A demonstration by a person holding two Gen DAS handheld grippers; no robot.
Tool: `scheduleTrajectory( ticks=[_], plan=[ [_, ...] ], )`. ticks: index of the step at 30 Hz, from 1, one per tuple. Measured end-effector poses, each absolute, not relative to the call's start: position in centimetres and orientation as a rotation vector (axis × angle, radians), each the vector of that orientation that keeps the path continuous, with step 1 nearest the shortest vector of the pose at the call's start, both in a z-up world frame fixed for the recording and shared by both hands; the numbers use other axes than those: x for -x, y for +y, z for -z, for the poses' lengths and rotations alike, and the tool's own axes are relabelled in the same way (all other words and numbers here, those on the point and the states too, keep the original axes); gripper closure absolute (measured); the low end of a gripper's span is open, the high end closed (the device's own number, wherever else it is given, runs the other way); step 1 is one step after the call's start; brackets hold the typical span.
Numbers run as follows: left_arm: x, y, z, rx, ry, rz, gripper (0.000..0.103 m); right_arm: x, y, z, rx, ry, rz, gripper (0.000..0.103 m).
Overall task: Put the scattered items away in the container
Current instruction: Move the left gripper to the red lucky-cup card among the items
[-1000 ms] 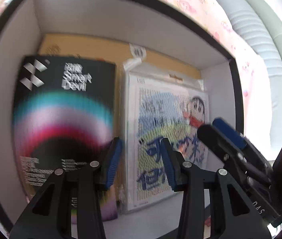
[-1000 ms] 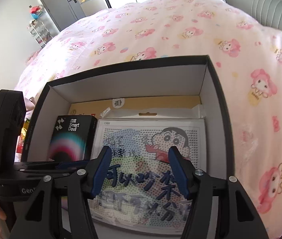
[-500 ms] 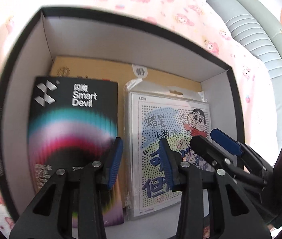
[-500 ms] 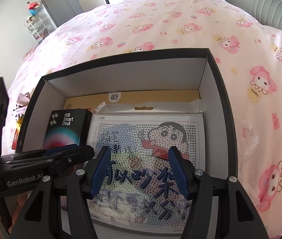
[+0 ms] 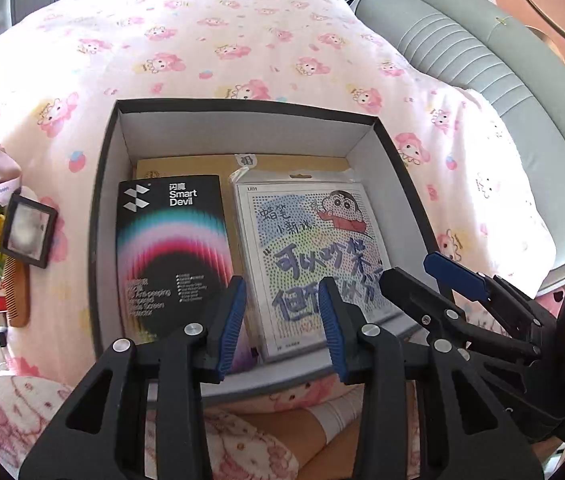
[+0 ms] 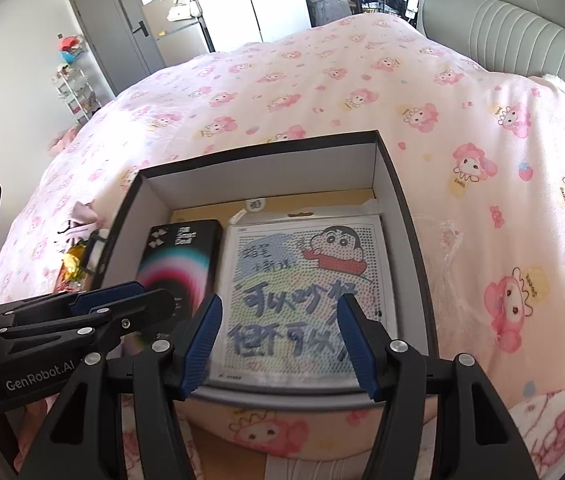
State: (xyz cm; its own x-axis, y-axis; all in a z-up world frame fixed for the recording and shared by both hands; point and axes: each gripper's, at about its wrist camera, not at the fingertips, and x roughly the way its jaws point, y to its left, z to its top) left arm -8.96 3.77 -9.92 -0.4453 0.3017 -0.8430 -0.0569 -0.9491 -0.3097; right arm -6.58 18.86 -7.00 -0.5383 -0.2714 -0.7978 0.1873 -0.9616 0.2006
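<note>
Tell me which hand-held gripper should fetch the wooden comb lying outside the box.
Left. The wooden comb lies on the bedspread left of the box, on the left hand-held gripper's side. Both are open and empty, but the right hand-held gripper would have to cross over.

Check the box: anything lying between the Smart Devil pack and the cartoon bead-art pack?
Nothing lies between them. In the left wrist view the Smart Devil pack and the cartoon pack sit side by side in the box, with only a narrow strip of the brown card beneath showing.
</note>
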Motion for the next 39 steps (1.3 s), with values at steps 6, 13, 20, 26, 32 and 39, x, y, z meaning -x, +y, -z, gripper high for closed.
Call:
scheduleTrajectory(
  ticks=[6,13,20,26,32,39],
  plan=[
    [6.3,2.1,8.0,1.506,-0.331,-2.535,0.066,4.4,16.7,5.5,-1.296,-0.09,2.522,0.046],
    [3.5,-2.6,7.5,1.514,-0.381,-2.594,0.066,2.8,12.0,4.7,-1.255,-0.041,2.44,0.046],
    [0.4,-10.0,8.3,1.543,-0.547,-2.664,0.066,2.3,4.6,4.9,-1.236,0.064,2.32,0.046],
    [-1.7,-16.7,9.6,1.532,-0.749,-2.706,0.065,2.8,-1.7,5.9,-1.226,0.086,2.156,0.046],
    [-2.8,-23.3,11.9,1.549,-0.941,-2.754,0.064,5.2,-6.6,7.8,-1.303,0.095,2.047,0.046],
    [-1.6,-29.3,16.8,1.555,-1.145,-2.737,0.065,8.3,-11.5,10.7,-1.404,0.18,1.906,0.047]
  ],
)
